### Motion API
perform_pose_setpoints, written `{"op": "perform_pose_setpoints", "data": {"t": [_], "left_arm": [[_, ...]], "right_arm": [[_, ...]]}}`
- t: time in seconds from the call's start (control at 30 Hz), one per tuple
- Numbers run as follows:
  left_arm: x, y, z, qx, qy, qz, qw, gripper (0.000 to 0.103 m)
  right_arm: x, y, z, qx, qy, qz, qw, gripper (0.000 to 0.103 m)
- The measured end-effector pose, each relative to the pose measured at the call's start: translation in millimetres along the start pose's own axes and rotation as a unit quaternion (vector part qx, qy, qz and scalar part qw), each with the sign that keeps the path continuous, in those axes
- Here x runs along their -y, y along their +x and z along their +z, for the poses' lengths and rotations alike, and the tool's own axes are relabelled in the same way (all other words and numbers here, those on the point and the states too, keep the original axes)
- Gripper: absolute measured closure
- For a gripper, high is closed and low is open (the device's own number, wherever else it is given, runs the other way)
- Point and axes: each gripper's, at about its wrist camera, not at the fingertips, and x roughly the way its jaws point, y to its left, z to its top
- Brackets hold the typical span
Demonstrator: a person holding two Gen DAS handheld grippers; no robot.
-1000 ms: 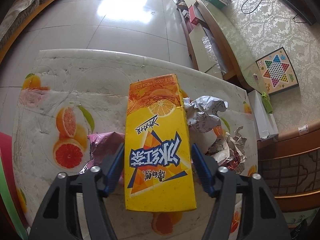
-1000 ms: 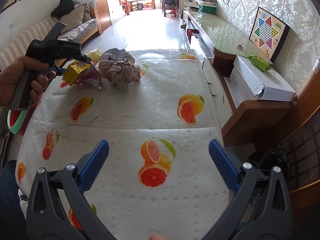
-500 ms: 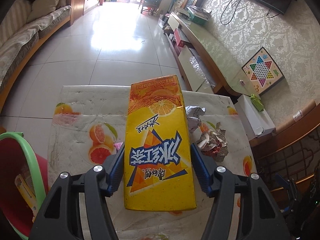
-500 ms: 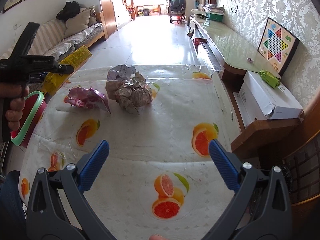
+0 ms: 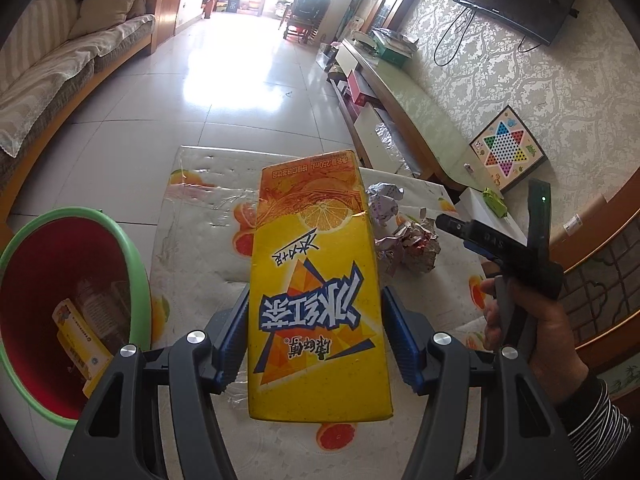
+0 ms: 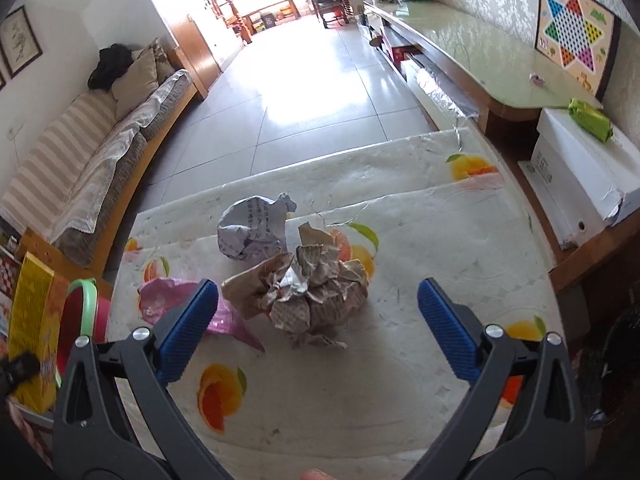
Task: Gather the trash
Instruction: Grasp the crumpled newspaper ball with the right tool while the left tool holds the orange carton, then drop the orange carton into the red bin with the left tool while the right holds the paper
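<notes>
In the left wrist view, a yellow drink carton (image 5: 318,288) is clamped by its 2 narrow sides between the blue pads of the left gripper (image 5: 316,340), above the table (image 5: 200,208) and just beside the red bin (image 5: 60,300) with its green rim. The carton is judged light and probably empty, stiff enough to bear this side grip, though its walls could buckle if squeezed harder. The right hand (image 5: 520,320) is seen at the right edge.

In the right wrist view, the right gripper (image 6: 318,320) is held with jaws wide apart and nothing between them, above a crumpled brown paper wad (image 6: 308,292). A white paper ball (image 6: 252,232) and a pink wrapper (image 6: 172,300) lie near it. All 3 are judged light and soft; the wad is best pinched across its bulk.
</notes>
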Motion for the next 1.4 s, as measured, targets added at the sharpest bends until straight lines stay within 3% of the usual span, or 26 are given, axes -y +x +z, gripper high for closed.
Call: {"op": "perform_pose_setpoints", "data": {"t": [0.23, 0.47, 0.5, 0.57, 0.67, 1.03, 1.4], "left_arm": [[-7, -21, -4, 0.012, 0.009, 0.000, 0.9999, 0.045], [-10, -39, -1, 0.029, 0.021, 0.003, 0.9994, 0.044], [-12, -41, -2, 0.030, 0.022, 0.004, 0.9993, 0.044], [-13, -43, -3, 0.031, 0.021, 0.006, 0.9993, 0.044], [-19, -47, -6, 0.035, 0.018, 0.009, 0.9992, 0.044], [-46, -59, -22, 0.056, -0.004, 0.020, 0.9982, 0.044], [-92, -86, -35, 0.086, -0.033, 0.058, 0.9940, 0.044]], "right_arm": [[-9, 44, 3, -0.032, 0.059, -0.009, 0.998, 0.005], [-30, 63, -11, -0.042, 0.009, -0.055, 0.998, 0.006], [-31, 64, -13, -0.043, 0.001, -0.062, 0.997, 0.008], [-32, 62, -17, -0.034, -0.018, -0.081, 0.996, 0.030], [-25, 56, -17, -0.031, -0.024, -0.073, 0.997, 0.049], [-22, -21, -20, 0.042, -0.067, -0.066, 0.995, 0.052], [-101, -91, -35, 0.095, -0.179, -0.029, 0.979, 0.051]]}}
